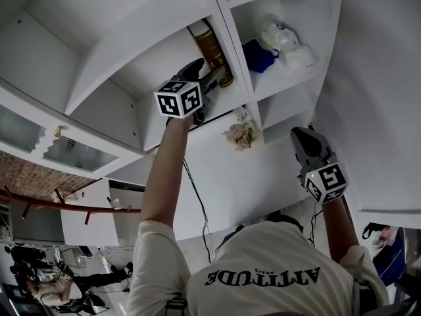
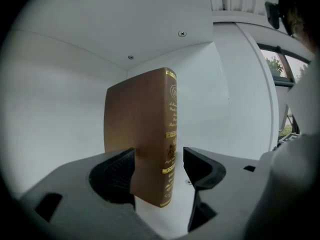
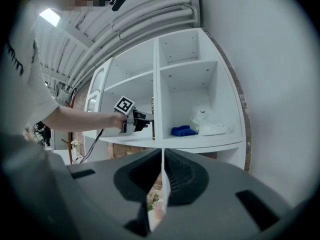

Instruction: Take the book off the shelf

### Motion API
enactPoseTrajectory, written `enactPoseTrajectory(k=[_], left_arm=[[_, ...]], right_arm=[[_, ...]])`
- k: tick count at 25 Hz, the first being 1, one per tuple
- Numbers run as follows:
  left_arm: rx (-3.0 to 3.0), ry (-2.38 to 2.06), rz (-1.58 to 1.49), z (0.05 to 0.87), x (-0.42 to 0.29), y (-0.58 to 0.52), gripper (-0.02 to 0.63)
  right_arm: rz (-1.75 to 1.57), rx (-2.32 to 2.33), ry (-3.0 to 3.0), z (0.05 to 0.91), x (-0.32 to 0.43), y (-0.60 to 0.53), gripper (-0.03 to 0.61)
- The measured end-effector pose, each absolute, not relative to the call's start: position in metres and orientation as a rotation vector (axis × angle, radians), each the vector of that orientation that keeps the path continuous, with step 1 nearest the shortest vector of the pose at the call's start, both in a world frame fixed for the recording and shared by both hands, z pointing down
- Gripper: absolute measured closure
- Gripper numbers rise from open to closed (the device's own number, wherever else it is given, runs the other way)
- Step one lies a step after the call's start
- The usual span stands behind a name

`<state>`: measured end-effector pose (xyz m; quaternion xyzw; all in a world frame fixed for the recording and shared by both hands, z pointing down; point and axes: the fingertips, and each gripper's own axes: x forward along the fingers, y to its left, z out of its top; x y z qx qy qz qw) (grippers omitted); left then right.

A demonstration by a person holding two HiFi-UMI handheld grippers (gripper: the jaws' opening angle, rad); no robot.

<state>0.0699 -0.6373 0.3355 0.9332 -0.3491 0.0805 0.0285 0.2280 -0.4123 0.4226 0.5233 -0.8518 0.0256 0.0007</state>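
Observation:
A brown book (image 2: 145,134) with gold print on its spine stands upright in a white shelf (image 1: 151,41) compartment, against the compartment's right wall (image 1: 231,51). My left gripper (image 2: 159,159) is open with the book's lower part between its jaws. The left pad lies close along the cover, and a gap shows between the spine and the right pad. In the head view the left gripper (image 1: 214,78) reaches into that compartment beside the book (image 1: 212,48). My right gripper (image 1: 299,135) hangs lower at the right, jaws shut with nothing in them (image 3: 163,156).
The neighbouring compartment holds a blue cloth (image 1: 258,54) and a white bag (image 1: 286,41). A small bunch of flowers (image 1: 241,133) sits below the shelf. A black cable (image 1: 197,203) hangs down the wall. Other compartments stand bare.

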Motion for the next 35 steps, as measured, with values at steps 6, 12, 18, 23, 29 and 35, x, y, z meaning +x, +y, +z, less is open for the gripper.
enactPoseTrajectory(k=[6,12,18,23,29,35], left_arm=[[2.879,-1.056,0.240,0.334,0.075,-0.643,0.325],[2.850,-1.079,0.199,0.334,0.072,-0.646,0.347],[2.843,-1.075,0.195,0.335,0.074,-0.640,0.360],[2.845,-1.065,0.197,0.334,0.076,-0.630,0.364],[2.837,-1.062,0.207,0.335,0.079,-0.621,0.368],[2.836,-1.050,0.213,0.334,0.081,-0.610,0.373]], right_arm=[[0.093,1.687,-2.658,0.426,0.235,-0.410,0.545],[0.093,1.701,-2.651,0.427,0.240,-0.408,0.546],[0.075,1.675,-2.664,0.421,0.230,-0.406,0.546],[0.073,1.676,-2.664,0.419,0.228,-0.405,0.545],[0.072,1.672,-2.662,0.419,0.225,-0.403,0.546],[0.073,1.661,-2.670,0.418,0.220,-0.402,0.545]])
